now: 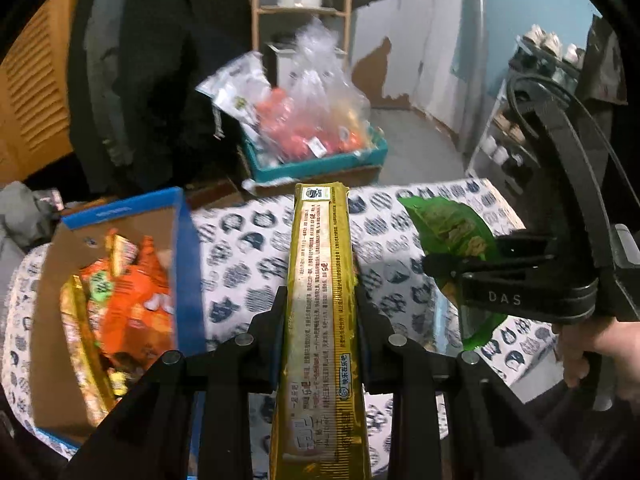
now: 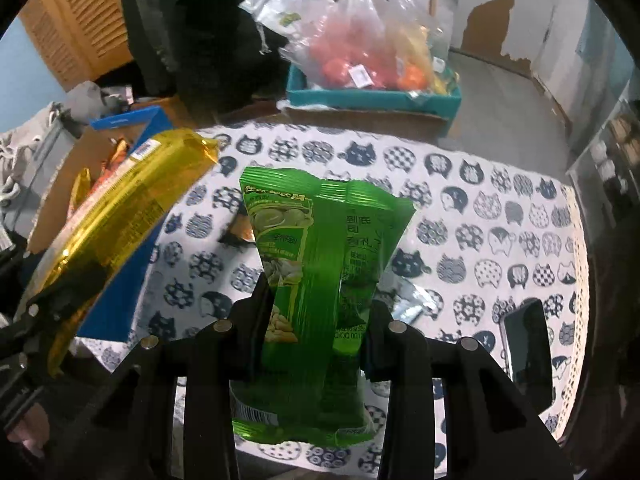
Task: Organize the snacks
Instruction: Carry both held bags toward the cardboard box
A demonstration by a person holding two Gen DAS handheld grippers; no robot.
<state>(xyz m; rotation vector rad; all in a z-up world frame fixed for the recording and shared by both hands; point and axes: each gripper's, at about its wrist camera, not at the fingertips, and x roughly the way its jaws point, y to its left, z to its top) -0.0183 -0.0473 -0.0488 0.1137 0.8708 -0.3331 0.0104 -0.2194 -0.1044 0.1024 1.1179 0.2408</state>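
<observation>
Partway done: blue-rimmed cardboard box (image 1: 120, 216) already holds orange snack packets (image 1: 132, 292). Left tool (image 1: 320, 312) clamped on long gold foil packet (image 1: 320, 280), right tool (image 2: 320, 312) clamped on green snack bag (image 2: 320, 260), neither boxed yet.

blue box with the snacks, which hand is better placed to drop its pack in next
Left. Its gripper holds the gold pack right beside the blue box, while the right gripper holds the green pack farther off over the cloth.

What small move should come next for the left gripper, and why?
Probably move the left gripper leftward over the open cardboard box. It is shut on the yellow packet, which is held above the cat-print cloth, and the box already holds orange snack bags.
</observation>
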